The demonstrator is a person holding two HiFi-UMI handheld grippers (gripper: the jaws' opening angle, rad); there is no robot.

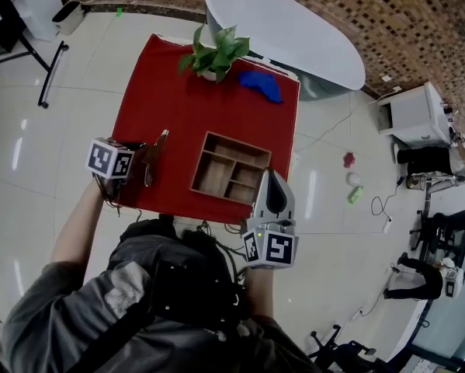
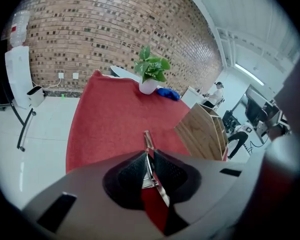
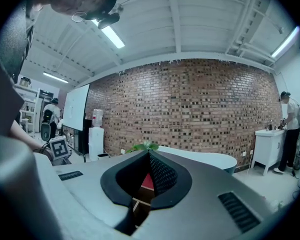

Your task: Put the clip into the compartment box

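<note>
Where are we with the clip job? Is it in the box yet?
Not yet. Done: the left gripper is shut on the metal clip, at the left side of the red table. In hand: the clip is held clear of the wooden compartment box, whose compartments look empty. Left: bring it over the box and release. The right gripper is shut and empty, near the box's right corner.

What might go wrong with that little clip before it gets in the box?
The thin clip is pinched in the jaws of the left gripper, tip poking out; it may slip. It is left of the compartment box, so it would land on the red table. The right gripper near the box might bump it.
</note>
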